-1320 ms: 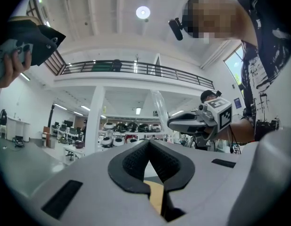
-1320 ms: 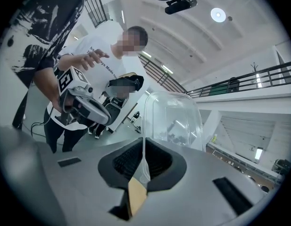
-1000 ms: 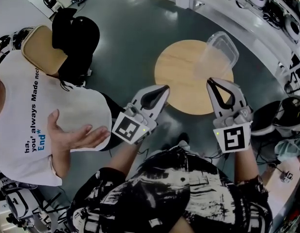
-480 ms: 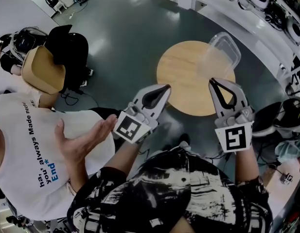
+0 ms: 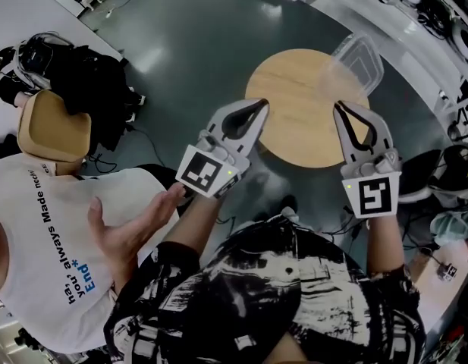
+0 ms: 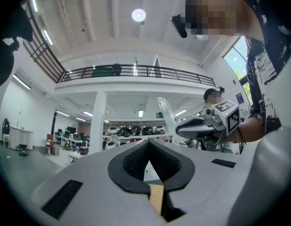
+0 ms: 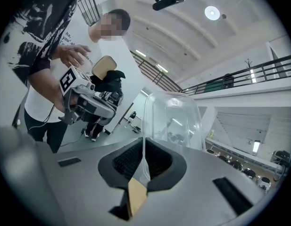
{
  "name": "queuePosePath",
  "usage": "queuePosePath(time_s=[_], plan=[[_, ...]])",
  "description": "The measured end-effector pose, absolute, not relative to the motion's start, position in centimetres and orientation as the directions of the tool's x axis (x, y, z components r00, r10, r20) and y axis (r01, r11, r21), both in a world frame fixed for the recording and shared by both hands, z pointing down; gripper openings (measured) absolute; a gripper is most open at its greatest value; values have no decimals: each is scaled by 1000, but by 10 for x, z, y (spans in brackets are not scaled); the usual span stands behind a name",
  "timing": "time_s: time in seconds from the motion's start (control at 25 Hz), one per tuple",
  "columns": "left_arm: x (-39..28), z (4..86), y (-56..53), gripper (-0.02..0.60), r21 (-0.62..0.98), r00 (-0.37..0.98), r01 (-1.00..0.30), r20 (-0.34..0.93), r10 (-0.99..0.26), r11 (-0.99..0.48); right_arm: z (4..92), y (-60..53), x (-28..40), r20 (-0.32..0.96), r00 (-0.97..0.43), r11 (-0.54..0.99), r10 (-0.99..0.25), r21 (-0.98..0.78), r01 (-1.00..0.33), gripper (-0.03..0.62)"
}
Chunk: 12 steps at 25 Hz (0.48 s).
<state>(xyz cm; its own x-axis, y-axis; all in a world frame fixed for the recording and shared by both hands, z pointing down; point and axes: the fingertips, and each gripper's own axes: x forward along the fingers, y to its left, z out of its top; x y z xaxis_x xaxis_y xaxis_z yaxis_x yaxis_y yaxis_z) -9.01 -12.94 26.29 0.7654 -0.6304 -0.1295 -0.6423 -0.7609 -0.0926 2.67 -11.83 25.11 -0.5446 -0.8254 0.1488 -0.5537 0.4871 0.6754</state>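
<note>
Head view: one clear container (image 5: 361,54) in right gripper (image 5: 342,108), one table (image 5: 293,123).

Open lab hall, mezzanine railing (image 6: 136,71), equipment shelves (image 6: 131,132)

Grey left claw (image 5: 256,109), right claw (image 5: 341,108); black-and-white patterned shirt (image 5: 294,298)

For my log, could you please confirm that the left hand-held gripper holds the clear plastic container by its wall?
Not quite: the right hand-held gripper holds the clear plastic container by its wall, as the right gripper view shows. The left hand-held gripper has its jaws together on nothing.
</note>
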Motion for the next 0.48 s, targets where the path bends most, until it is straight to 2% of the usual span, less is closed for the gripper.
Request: queuePosePath(time_s=[0.12,0.28,0.48], plan=[[-85,254,-138,0,-108,764,-644,-129,-632,-757,249,-124,35,98,-550,473,-829,648,-597,17],[-79,247,-153,0,-119,762,-647,-135,-633,-753,236,-134,54,-74,-545,451,-835,477,-755,17],[-77,249,-170,0,-129,763,-646,-130,-633,-752,251,-145,90,-81,-497,437,-864,371,-820,17]])
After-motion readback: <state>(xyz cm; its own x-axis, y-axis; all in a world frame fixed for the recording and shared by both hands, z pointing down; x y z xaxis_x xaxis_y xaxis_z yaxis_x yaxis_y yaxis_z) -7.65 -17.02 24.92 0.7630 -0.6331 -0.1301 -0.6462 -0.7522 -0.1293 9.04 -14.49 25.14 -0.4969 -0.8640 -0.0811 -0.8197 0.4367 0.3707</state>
